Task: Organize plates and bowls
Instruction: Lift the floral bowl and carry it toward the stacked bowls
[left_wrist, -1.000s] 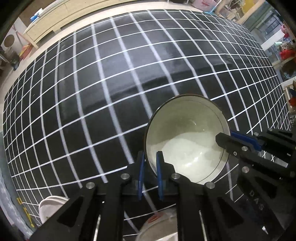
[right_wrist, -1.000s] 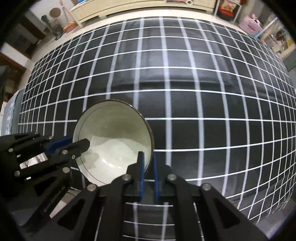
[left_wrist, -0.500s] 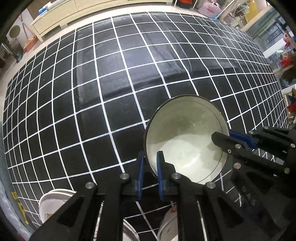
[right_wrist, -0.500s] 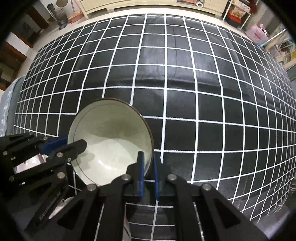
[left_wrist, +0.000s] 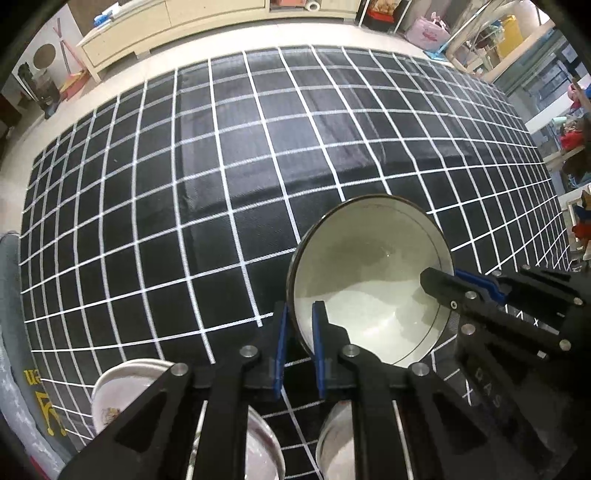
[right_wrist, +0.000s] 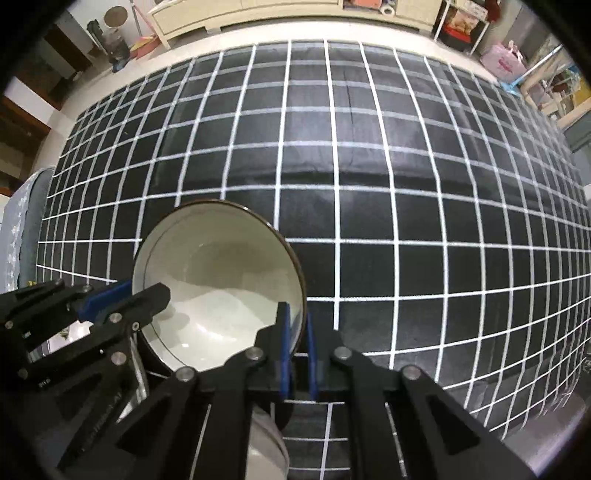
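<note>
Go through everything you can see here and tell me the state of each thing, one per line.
Large bowl: upright, empty, held off the cloth by its rim on two sides.
Left tongs: shut on the bowl's rim.
Right tongs: shut on the opposite rim.
Patterned plate: lying flat on the cloth, partly hidden.
Grid cloth: spread flat over the table.

Both wrist views are evenly and fairly brightly lit from overhead, with a soft sheen across the middle of the black grid cloth (left_wrist: 229, 206) and a small glint inside the pale bowl (left_wrist: 369, 280), whose near half is brighter than its shaded far wall. Fisheye distortion bows the white grid lines strongly toward the edges, and dark vignetting fills the corners. Focus is fairly sharp at centre, softer on the room along the top edge.
</note>
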